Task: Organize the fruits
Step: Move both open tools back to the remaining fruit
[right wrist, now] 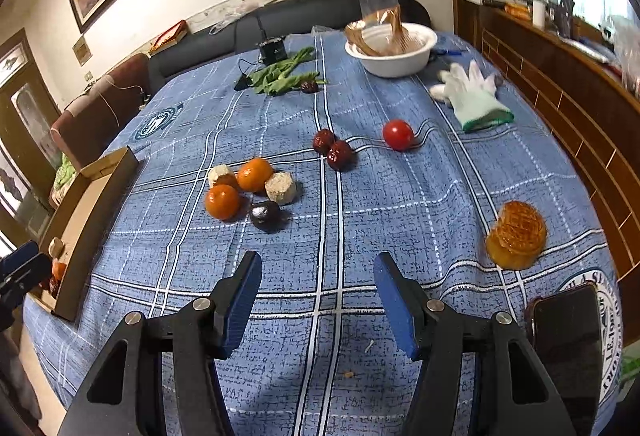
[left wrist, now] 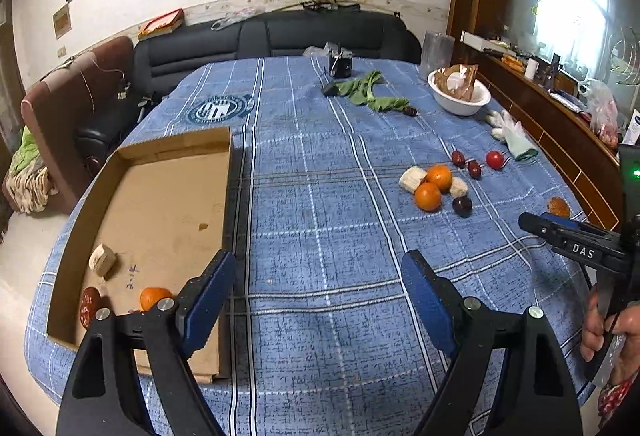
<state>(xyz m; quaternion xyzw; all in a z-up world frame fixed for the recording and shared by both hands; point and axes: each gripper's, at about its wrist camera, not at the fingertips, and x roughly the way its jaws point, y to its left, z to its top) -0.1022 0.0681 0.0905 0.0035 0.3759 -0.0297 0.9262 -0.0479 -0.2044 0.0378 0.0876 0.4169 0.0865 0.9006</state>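
Blue plaid tablecloth (right wrist: 400,196), dark sofa (left wrist: 280,32) behind

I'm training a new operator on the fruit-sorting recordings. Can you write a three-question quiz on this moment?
1. True or false: the cardboard box already holds an orange.
2. How many oranges lie loose on the tablecloth?
3. Which sits nearest the white glove: A) red tomato, B) dark plum, C) mooncake?

Key: 1 true. 2 two. 3 A.
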